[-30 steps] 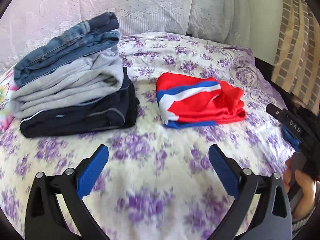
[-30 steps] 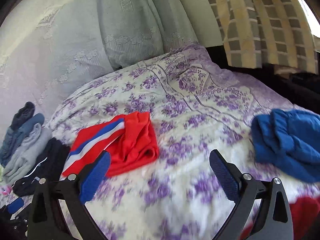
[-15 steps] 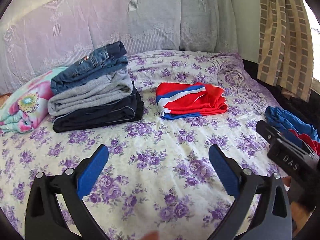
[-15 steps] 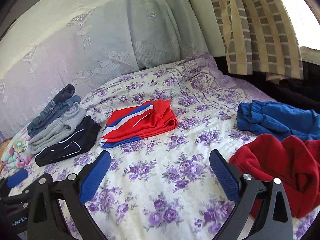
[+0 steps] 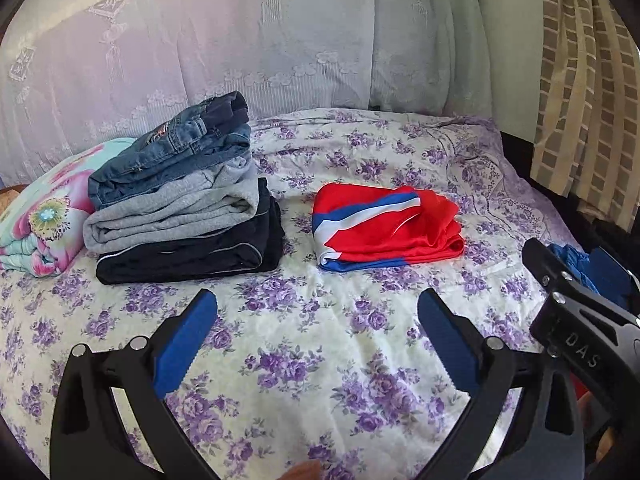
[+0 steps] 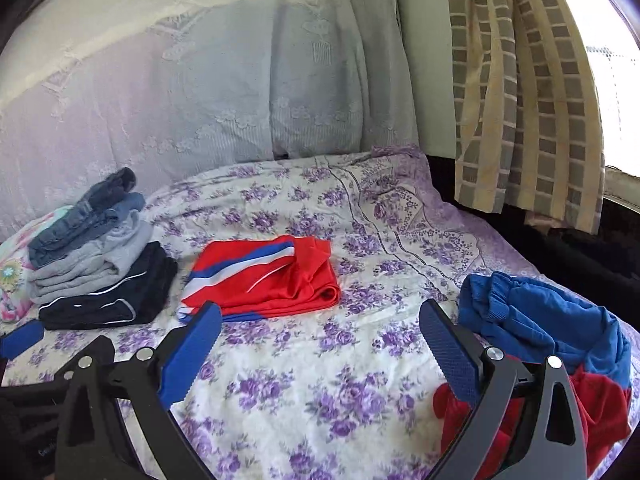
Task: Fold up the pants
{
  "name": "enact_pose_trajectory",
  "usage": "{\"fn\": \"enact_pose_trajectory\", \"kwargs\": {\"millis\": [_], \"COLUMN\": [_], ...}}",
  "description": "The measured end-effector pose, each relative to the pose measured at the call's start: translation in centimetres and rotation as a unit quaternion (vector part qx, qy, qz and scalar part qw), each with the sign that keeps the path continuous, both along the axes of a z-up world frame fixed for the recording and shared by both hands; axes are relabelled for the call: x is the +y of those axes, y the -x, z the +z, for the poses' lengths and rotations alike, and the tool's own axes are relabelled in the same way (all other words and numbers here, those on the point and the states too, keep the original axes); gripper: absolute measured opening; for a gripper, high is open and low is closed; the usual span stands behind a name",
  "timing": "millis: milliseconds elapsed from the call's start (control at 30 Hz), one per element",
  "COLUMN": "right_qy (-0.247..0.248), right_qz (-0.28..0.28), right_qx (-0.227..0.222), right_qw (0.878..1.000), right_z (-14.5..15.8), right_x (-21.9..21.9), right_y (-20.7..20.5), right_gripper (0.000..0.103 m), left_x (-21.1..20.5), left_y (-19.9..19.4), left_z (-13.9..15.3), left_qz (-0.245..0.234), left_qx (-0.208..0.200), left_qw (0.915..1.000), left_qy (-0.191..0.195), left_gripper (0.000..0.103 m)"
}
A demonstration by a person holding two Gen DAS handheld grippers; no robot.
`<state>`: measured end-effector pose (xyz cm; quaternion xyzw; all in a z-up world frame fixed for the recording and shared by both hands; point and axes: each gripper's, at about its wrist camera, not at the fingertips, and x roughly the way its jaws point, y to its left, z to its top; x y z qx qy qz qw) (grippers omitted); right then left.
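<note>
Hovering released and empty above the flowered bed, the right claw sits nearest the crumpled blue pants on the red garment; the left claw hangs likewise spread. Best pinch the blue waistband and drag it onto bare sheet. Stacked folded pants and the folded red shorts lie beyond, well apart.

stack: sitting folded at bed's left, jeans lying on grey pants, those on black pants | red pants: lying folded mid-bed, blue-white stripe showing, apart from stack | blue pants: lying crumpled at right edge, overlapping crumpled red garment
</note>
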<state>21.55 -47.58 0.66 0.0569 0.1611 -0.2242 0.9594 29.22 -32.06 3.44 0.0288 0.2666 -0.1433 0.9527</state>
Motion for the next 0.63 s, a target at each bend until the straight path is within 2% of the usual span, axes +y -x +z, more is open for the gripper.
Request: {"fn": "enact_pose_trajectory", "kwargs": {"millis": [100,167,267,367,633], "right_qy": [-0.036,-0.047,-0.056,-0.080,-0.065], "right_qz": [-0.006,0.013,0.010,0.019,0.020], "right_qx": [-0.011,-0.024,0.008,-0.001,0.003], "right_qw": [0.999,0.999,0.998,0.997,0.998], "right_z": [-1.4,-2.7,-3.1,-3.3,-3.4], "right_x": [-1.1,-1.7,-2.6,-3.1,-2.6], "right_y": [-0.5,-0.4,-1.4,-1.2,-1.1], "right_gripper": [0.099,0.099,0.099,0.099,0.099], "left_x": [-0.6,-0.9,-1.6,-2.3,-2.3], "left_y": [-1.6,-1.8,-2.0,-2.2,-2.4], "left_z": [-0.8,-1.5,-2.2,-2.7,-3.0], "left_qz": [-0.009,-0.009,-0.014,-0.041,-0.045], "left_qx": [0.013,-0.001,-0.009,0.011,0.028], "left_qw": [0.9998,0.9999,0.9997,0.9989,0.9985], "left_qy": [0.010,0.006,-0.017,-0.018,-0.017], "left_gripper": [0.098,0.098,0.098,0.098,0.098]}}
